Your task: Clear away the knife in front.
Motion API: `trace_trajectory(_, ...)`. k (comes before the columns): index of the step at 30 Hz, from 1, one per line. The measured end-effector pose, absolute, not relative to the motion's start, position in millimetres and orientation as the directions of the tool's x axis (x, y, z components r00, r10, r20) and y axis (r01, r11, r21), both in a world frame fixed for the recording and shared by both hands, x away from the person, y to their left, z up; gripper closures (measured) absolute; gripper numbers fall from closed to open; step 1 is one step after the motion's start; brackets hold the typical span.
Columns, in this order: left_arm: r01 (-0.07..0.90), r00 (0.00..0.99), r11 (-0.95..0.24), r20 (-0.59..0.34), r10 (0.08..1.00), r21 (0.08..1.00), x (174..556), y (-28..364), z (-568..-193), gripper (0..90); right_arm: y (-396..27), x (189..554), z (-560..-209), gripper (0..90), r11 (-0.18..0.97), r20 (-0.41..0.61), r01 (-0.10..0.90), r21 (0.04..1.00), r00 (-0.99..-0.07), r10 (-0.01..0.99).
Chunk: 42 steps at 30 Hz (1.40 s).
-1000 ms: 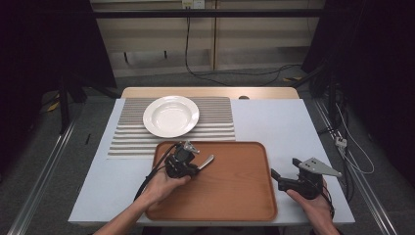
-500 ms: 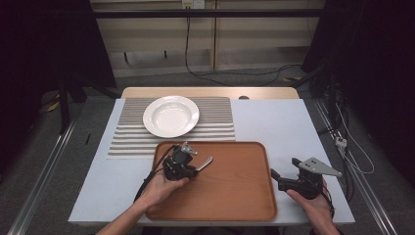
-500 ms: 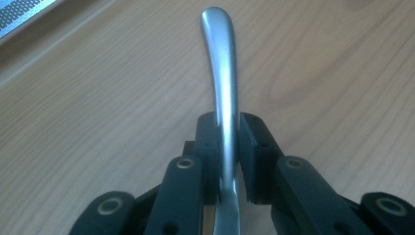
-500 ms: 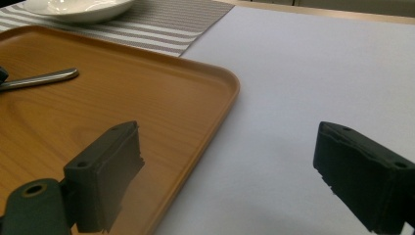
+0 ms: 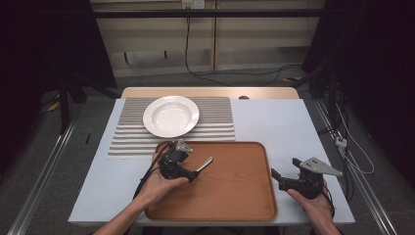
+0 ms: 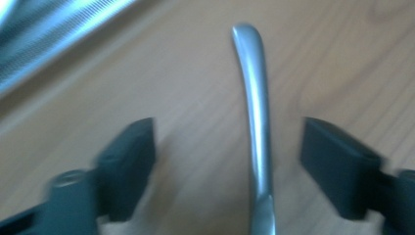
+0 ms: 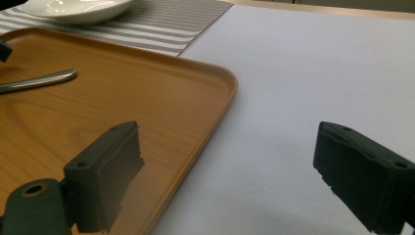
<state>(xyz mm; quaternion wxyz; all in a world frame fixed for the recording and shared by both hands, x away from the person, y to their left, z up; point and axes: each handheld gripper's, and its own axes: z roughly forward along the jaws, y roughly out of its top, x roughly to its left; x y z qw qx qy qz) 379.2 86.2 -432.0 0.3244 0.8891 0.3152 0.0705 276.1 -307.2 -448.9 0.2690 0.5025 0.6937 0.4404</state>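
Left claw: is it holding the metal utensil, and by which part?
Nothing is held. The left claw has just been opening; the utensil handle lies untouched between its jaws on the tray.

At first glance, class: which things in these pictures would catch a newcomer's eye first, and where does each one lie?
The wooden tray at the table's near edge stands out, with a metal utensil handle lying on it between the left gripper's jaws, which have just been opening and no longer press it. Behind it a white plate sits on a striped mat. The right gripper rests open beside the tray's right edge.
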Motion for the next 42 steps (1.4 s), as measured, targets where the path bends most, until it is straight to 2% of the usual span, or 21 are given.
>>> trace_trajectory(2,0.546,0.772,-0.56,-0.114,0.625,0.623,381,90,-428,7.9,-307,276,-448,10.5,0.108,0.068,0.459,0.882,-0.351,0.934)
trace_trajectory(3,0.555,0.762,-0.557,-0.107,0.639,0.618,381,91,-424,7.3,-307,276,-448,10.5,0.11,0.067,0.457,0.883,-0.354,0.933)
trace_trajectory(7,0.501,0.806,-0.565,-0.115,0.581,0.655,375,95,-414,7.3,-306,276,-448,10.5,0.11,0.068,0.458,0.882,-0.354,0.933)
trace_trajectory(13,0.412,0.861,-0.596,-0.079,0.503,0.69,364,88,-408,20.1,-305,277,-448,10.5,0.115,0.063,0.458,0.881,-0.355,0.933)
trace_trajectory(15,0.369,0.885,-0.611,-0.063,0.462,0.7,360,84,-408,34.4,-305,277,-448,10.5,0.113,0.065,0.459,0.881,-0.354,0.933)
trace_trajectory(17,0.355,0.893,-0.634,-0.049,0.448,0.687,357,80,-407,37.7,-304,277,-448,10.5,0.113,0.065,0.458,0.882,-0.355,0.933)
trace_trajectory(18,0.338,0.9,-0.644,-0.035,0.435,0.686,356,79,-407,47.4,-304,277,-448,10.5,0.116,0.062,0.459,0.881,-0.355,0.933)
trace_trajectory(19,0.332,0.899,-0.632,-0.032,0.437,0.7,354,78,-407,52.9,-304,277,-448,10.5,0.116,0.062,0.458,0.881,-0.355,0.933)
trace_trajectory(20,0.317,0.906,-0.645,-0.021,0.423,0.696,354,76,-407,54.0,-304,276,-447,10.5,0.116,0.061,0.457,0.882,-0.356,0.933)
trace_trajectory(22,0.316,0.902,-0.635,-0.015,0.432,0.705,352,75,-406,64.8,-305,275,-447,10.5,0.117,0.059,0.456,0.882,-0.354,0.933)
trace_trajectory(24,0.323,0.902,-0.62,-0.035,0.43,0.715,351,74,-408,75.9,-305,274,-447,10.5,0.114,0.06,0.455,0.883,-0.351,0.934)
trace_trajectory(28,0.351,0.902,-0.61,-0.081,0.424,0.711,350,70,-414,90.0,-305,275,-447,10.5,0.113,0.061,0.458,0.882,-0.348,0.935)
trace_trajectory(35,0.316,0.914,-0.649,-0.041,0.403,0.692,348,60,-425,90.0,-304,274,-447,10.5,0.118,0.058,0.456,0.882,-0.352,0.934)
trace_trajectory(38,0.336,0.908,-0.669,-0.039,0.417,0.663,349,57,-429,90.0,-304,274,-447,10.5,0.118,0.058,0.457,0.882,-0.352,0.934)
trace_trajectory(39,0.348,0.91,-0.658,-0.071,0.409,0.668,351,55,-432,90.0,-305,274,-447,10.5,0.117,0.058,0.458,0.881,-0.35,0.935)
trace_trajectory(42,0.339,0.911,-0.711,-0.027,0.411,0.615,355,55,-436,90.0,-305,275,-447,10.5,0.117,0.058,0.457,0.882,-0.35,0.935)
